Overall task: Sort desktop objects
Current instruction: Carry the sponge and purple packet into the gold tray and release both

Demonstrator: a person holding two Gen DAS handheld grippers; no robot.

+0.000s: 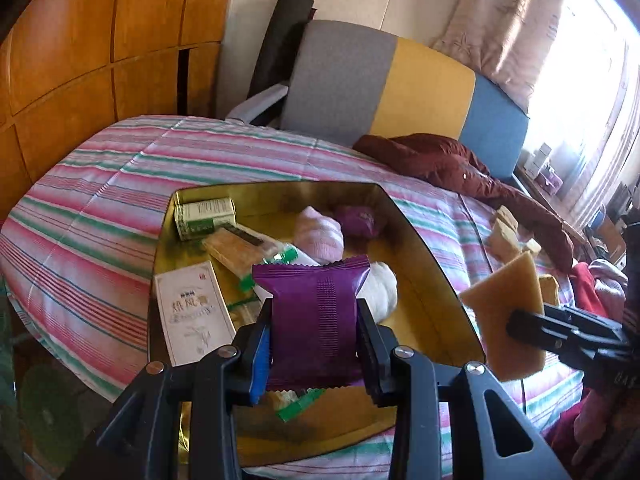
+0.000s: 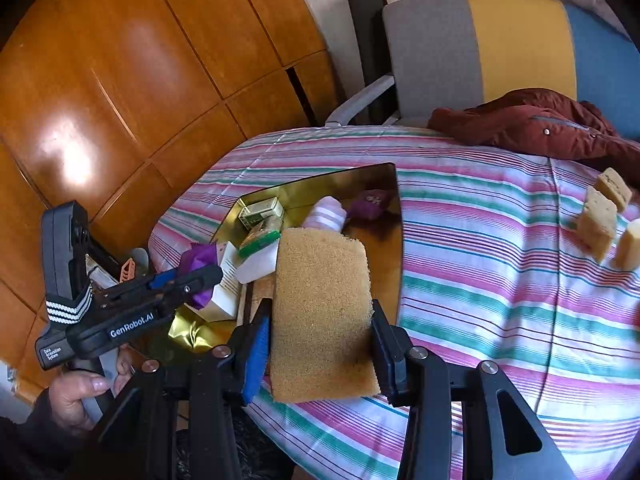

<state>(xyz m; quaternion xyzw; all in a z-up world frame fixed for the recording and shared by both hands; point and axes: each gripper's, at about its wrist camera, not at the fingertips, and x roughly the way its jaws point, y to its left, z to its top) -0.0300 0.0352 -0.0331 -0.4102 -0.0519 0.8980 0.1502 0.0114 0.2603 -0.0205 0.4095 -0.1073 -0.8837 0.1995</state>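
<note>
Bed (image 1: 100,184) with pink, green and white striped cover, fills most of both views. Wooden wardrobe panels (image 1: 80,40) behind on the left. Chair (image 1: 400,92) with grey, yellow and blue back at the far side of the bed, dark red jacket (image 1: 440,160) lying on the cover in front of it. Bright window with pale curtain (image 1: 516,20) on the right in the left wrist view.

Left hand-held gripper (image 1: 316,344) points down and forward over the tray, clenched on a purple snack packet (image 1: 316,320), packet upright between the pads. In the right wrist view the same tool shows from the side, a hand (image 2: 76,396) wrapped round its handle at lower left. Right hand-held gripper (image 2: 320,344) also tilted down, grasping a tan sponge (image 2: 320,312) by its two side edges, held over the near right part of the tray and the bed cover.

Gold metal tray (image 1: 424,256) sits on the bed. Inside: green and white small box (image 1: 206,216) at far left corner, flat tan packet (image 1: 236,248) next to it, white box with printed text (image 1: 192,312) at near left, pink and white rolled sock (image 1: 322,236) mid, another purple packet (image 1: 360,220) at the back, white rolled cloth (image 1: 382,288) behind the held packet.

More tan sponges (image 2: 598,226) lie on the cover, right of the tray and well apart from it.
</note>
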